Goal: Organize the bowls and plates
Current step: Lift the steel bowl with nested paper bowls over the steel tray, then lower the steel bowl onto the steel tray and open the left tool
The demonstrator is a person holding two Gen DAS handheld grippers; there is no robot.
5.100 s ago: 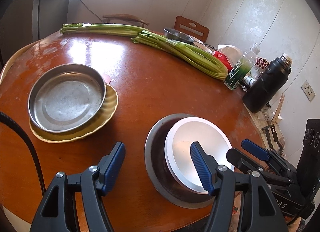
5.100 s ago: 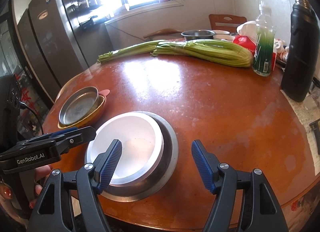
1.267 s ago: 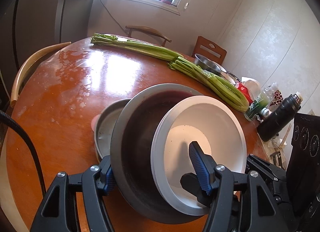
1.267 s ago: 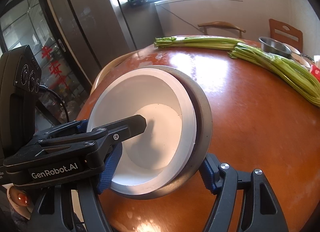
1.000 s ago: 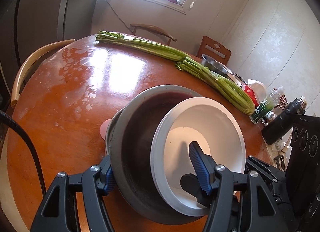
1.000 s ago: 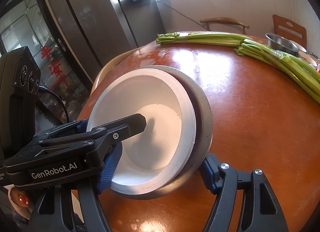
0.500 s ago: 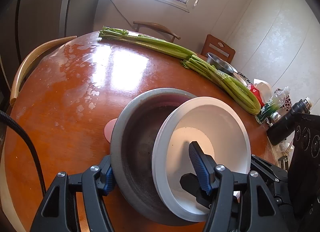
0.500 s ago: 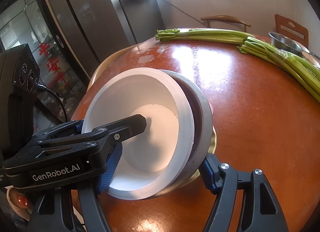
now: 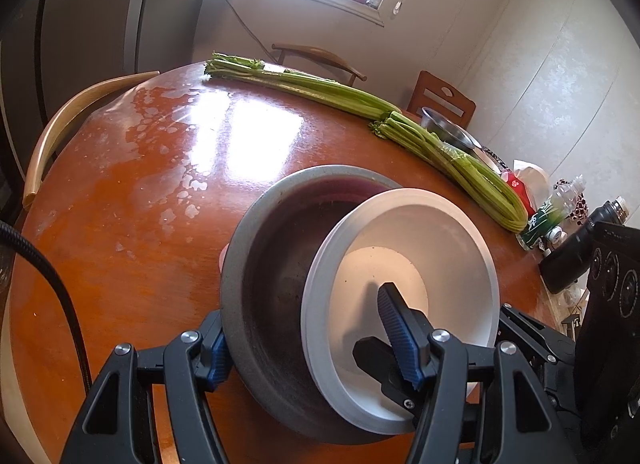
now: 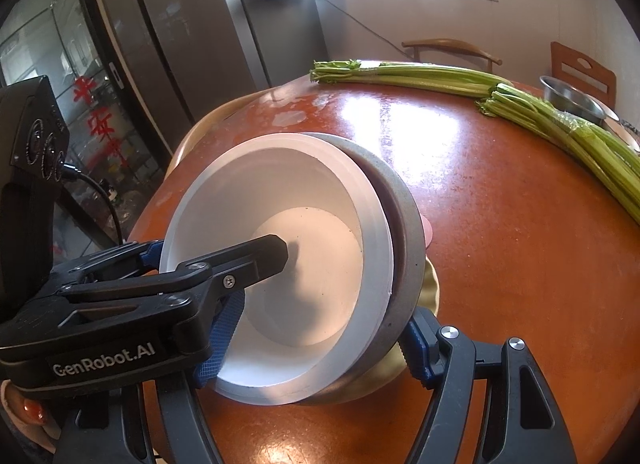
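A white bowl point(image 9: 420, 260) sits nested in a larger grey bowl point(image 9: 276, 264). Both grippers grip this stack from the near side. My left gripper point(image 9: 308, 340) is shut on it, one finger outside the grey bowl's wall, the other inside the white bowl. My right gripper point(image 10: 320, 336) is shut on it too, one finger inside the white bowl point(image 10: 304, 264), the other outside the grey bowl point(image 10: 404, 232). The stack tilts over a yellow plate point(image 10: 428, 296) whose edge shows beneath it. The steel pan on that plate is hidden.
Long celery bunches point(image 9: 360, 103) lie across the far side of the round wooden table point(image 9: 140, 183). A steel bowl point(image 9: 448, 131), a green bottle point(image 9: 548, 215) and a black flask point(image 9: 580, 248) stand at the right edge. Chairs ring the table; a fridge point(image 10: 180, 23) stands behind.
Both grippers closed on the nested bowls, lifted them and carried them left over the yellow plate and steel pan. In the last half second the stack has come lower and tilted more.
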